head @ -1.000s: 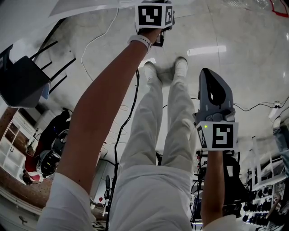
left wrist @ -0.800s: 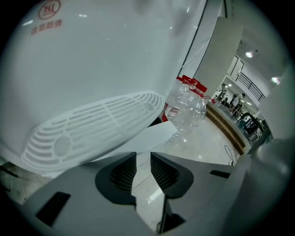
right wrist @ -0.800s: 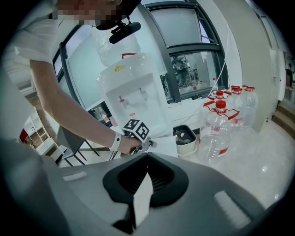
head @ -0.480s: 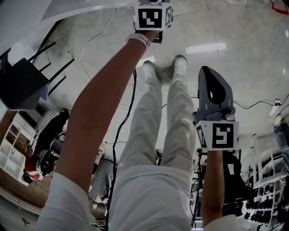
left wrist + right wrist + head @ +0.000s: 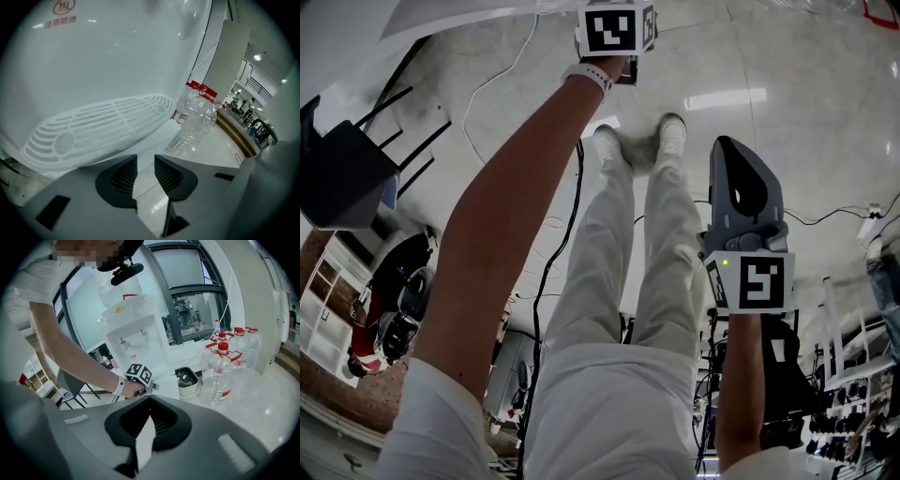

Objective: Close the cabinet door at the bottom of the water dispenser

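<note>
The white water dispenser stands by the window in the right gripper view, with my left gripper's marker cube at its lower part. Whether the cabinet door is shut I cannot tell. In the left gripper view a white dispenser panel with an oval slatted grille fills the frame. My left gripper is close to that panel; its jaws have just been opening, with only floor showing between them. My right gripper hangs apart over the floor, its tips together and holding nothing.
Several empty water bottles and a small bin stand right of the dispenser. A dark chair sits to the left. A black cable runs across the pale floor beside my feet.
In the head view the left gripper's marker cube has crept slightly toward the top edge. The right gripper has stayed where it was.
</note>
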`<action>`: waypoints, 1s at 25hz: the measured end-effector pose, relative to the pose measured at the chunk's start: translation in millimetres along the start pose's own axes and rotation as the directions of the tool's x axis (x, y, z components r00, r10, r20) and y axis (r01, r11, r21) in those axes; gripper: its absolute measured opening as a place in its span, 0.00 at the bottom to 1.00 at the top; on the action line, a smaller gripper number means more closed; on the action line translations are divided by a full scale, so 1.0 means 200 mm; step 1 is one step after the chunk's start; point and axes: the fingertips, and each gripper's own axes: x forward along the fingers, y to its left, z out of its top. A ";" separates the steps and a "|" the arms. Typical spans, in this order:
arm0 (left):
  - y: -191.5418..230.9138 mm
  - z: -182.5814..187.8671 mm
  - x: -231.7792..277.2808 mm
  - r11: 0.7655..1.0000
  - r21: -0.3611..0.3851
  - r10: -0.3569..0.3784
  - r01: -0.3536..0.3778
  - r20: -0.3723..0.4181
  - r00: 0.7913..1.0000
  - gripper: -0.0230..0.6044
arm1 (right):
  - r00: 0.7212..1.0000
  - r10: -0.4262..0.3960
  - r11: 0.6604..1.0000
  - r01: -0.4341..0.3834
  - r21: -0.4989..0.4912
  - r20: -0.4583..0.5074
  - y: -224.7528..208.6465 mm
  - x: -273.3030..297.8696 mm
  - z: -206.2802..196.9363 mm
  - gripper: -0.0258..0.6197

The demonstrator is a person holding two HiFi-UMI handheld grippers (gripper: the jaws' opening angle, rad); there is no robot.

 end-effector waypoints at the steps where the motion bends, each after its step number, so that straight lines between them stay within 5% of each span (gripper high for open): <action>1: 0.01 0.00 0.00 1.000 0.002 0.002 -0.002 -0.001 1.000 0.19 | 1.000 0.000 1.000 0.000 -0.001 0.000 0.00 0.00 0.00 0.05; 25: -0.03 0.02 0.05 0.998 -0.058 0.000 0.001 0.024 1.000 0.22 | 1.000 0.000 1.000 0.000 -0.002 -0.001 0.02 -0.04 -0.05 0.05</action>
